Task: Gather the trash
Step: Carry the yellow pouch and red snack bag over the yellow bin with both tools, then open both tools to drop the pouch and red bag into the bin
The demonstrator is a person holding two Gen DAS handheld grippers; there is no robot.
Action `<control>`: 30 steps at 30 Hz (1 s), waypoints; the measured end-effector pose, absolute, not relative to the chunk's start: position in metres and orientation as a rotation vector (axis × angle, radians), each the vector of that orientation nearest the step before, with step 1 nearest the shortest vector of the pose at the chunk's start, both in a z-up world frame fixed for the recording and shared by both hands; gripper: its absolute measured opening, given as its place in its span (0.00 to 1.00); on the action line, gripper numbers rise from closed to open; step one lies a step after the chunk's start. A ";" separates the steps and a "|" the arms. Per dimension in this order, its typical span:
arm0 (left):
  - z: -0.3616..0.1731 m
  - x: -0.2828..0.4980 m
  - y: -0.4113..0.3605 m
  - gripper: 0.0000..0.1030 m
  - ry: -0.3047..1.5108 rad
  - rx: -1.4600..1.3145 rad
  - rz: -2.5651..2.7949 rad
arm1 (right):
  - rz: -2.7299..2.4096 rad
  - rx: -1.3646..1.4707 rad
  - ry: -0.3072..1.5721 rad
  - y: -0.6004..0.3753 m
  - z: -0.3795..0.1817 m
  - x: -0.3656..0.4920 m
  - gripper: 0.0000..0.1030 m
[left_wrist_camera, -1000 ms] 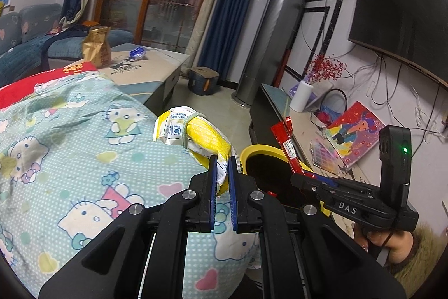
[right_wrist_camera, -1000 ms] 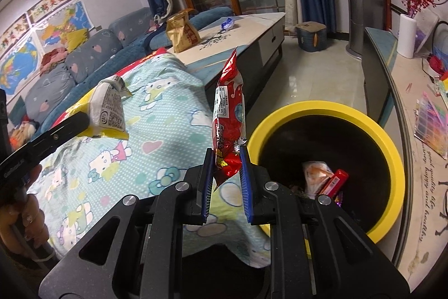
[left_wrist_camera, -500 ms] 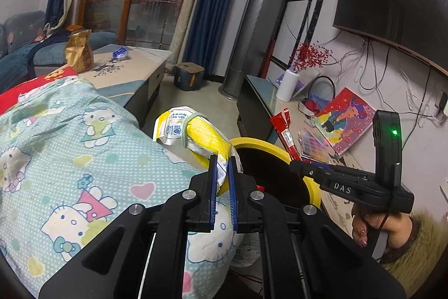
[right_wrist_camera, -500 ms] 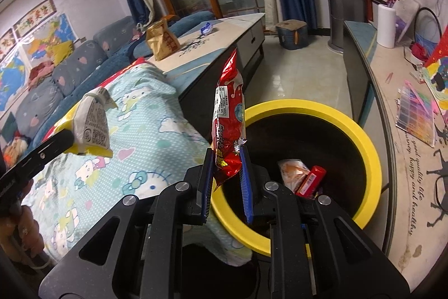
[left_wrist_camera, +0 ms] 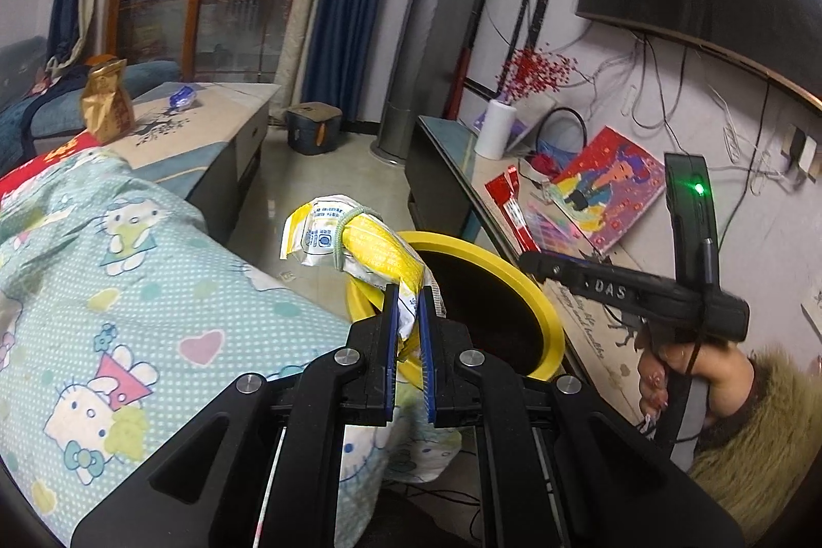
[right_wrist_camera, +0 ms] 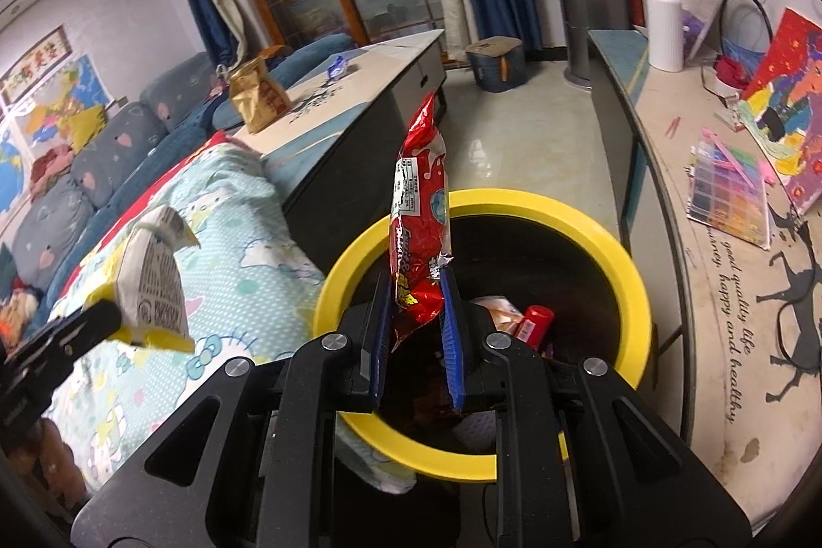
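Left wrist view: the left gripper (left_wrist_camera: 408, 317) is clenched on a yellow snack bag (left_wrist_camera: 359, 242) that sticks up beside the yellow bin (left_wrist_camera: 529, 291); the bin's inside is dark.

Right wrist view: the right gripper (right_wrist_camera: 413, 332) grasps a red wrapper (right_wrist_camera: 418, 219) upright over the bin's near rim; its lower end is hidden.

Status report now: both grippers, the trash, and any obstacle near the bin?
Left gripper shut on yellow packet. Right gripper shut on red wrapper, above yellow bin. Nothing covers the bin opening.
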State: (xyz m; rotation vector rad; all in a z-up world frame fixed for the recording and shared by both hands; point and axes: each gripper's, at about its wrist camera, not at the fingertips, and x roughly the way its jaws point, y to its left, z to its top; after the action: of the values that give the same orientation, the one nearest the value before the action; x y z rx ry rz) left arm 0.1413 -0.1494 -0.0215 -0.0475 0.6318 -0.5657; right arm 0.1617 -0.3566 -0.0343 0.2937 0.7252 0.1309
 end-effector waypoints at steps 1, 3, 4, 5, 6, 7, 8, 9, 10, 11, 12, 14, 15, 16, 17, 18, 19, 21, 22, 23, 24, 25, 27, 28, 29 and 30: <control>-0.022 0.141 -0.153 0.07 0.633 -0.039 -0.573 | 0.125 0.298 0.725 -0.361 -0.035 0.162 0.13; -0.023 0.142 -0.159 0.07 0.637 -0.030 -0.585 | 0.113 0.305 0.726 -0.366 -0.036 0.163 0.13; -0.024 0.143 -0.163 0.07 0.641 -0.026 -0.593 | 0.108 0.308 0.728 -0.369 -0.037 0.164 0.13; -0.026 0.142 -0.163 0.07 0.644 -0.024 -0.597 | 0.102 0.311 0.729 -0.372 -0.037 0.164 0.13; -0.027 0.143 -0.166 0.07 0.648 -0.023 -0.603 | 0.099 0.314 0.732 -0.376 -0.038 0.165 0.13; -0.028 0.143 -0.169 0.07 0.652 -0.020 -0.608 | 0.096 0.317 0.735 -0.378 -0.039 0.166 0.13; -0.029 0.144 -0.171 0.07 0.655 -0.016 -0.611 | 0.089 0.320 0.739 -0.381 -0.040 0.167 0.13; -0.030 0.144 -0.173 0.07 0.657 -0.011 -0.614 | 0.085 0.323 0.742 -0.383 -0.041 0.167 0.13; -0.032 0.144 -0.176 0.07 0.660 -0.007 -0.618 | 0.080 0.325 0.745 -0.385 -0.041 0.167 0.13; -0.033 0.146 -0.177 0.07 0.664 -0.004 -0.622 | 0.077 0.327 0.747 -0.386 -0.042 0.167 0.13; -0.034 0.146 -0.180 0.07 0.667 -0.002 -0.625 | 0.073 0.330 0.750 -0.388 -0.043 0.168 0.13; -0.037 0.146 -0.185 0.07 0.672 0.007 -0.633 | 0.067 0.335 0.752 -0.391 -0.044 0.168 0.13; -0.038 0.146 -0.187 0.07 0.674 0.009 -0.637 | 0.064 0.338 0.754 -0.393 -0.045 0.168 0.13; -0.040 0.147 -0.189 0.07 0.677 0.014 -0.642 | 0.060 0.341 0.756 -0.394 -0.046 0.169 0.13; -0.041 0.145 -0.191 0.07 0.678 0.016 -0.645 | 0.058 0.344 0.758 -0.396 -0.047 0.169 0.13; -0.043 0.146 -0.193 0.07 0.679 0.018 -0.650 | 0.054 0.348 0.762 -0.397 -0.048 0.170 0.13; -0.044 0.149 -0.194 0.07 0.681 0.017 -0.658 | 0.052 0.351 0.763 -0.399 -0.048 0.170 0.13; -0.048 0.151 -0.198 0.07 0.691 0.013 -0.667 | 0.049 0.355 0.770 -0.401 -0.051 0.170 0.13; -0.051 0.152 -0.201 0.07 0.701 0.008 -0.671 | 0.047 0.357 0.771 -0.403 -0.051 0.170 0.13; -0.054 0.154 -0.203 0.07 0.708 0.006 -0.674 | 0.043 0.361 0.772 -0.404 -0.052 0.170 0.13; -0.056 0.155 -0.205 0.07 0.713 0.006 -0.674 | 0.041 0.363 0.774 -0.405 -0.053 0.171 0.13; -0.058 0.156 -0.208 0.08 0.720 0.009 -0.675 | 0.039 0.366 0.774 -0.406 -0.053 0.171 0.13; -0.062 0.159 -0.213 0.08 0.729 0.014 -0.676 | 0.032 0.375 0.775 -0.409 -0.055 0.171 0.13; -0.064 0.161 -0.216 0.08 0.736 0.021 -0.678 | 0.031 0.378 0.776 -0.410 -0.056 0.171 0.13; -0.065 0.163 -0.219 0.08 0.739 0.027 -0.678 | 0.030 0.384 0.777 -0.412 -0.057 0.172 0.13; -0.066 0.165 -0.221 0.08 0.741 0.032 -0.680 | 0.030 0.388 0.778 -0.412 -0.057 0.171 0.13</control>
State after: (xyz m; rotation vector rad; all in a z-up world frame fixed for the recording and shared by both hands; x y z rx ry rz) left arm 0.1653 -0.2214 -0.0659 0.0320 0.7408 -0.6799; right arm 0.1715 -0.4123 -0.0570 0.3876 0.7780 0.0298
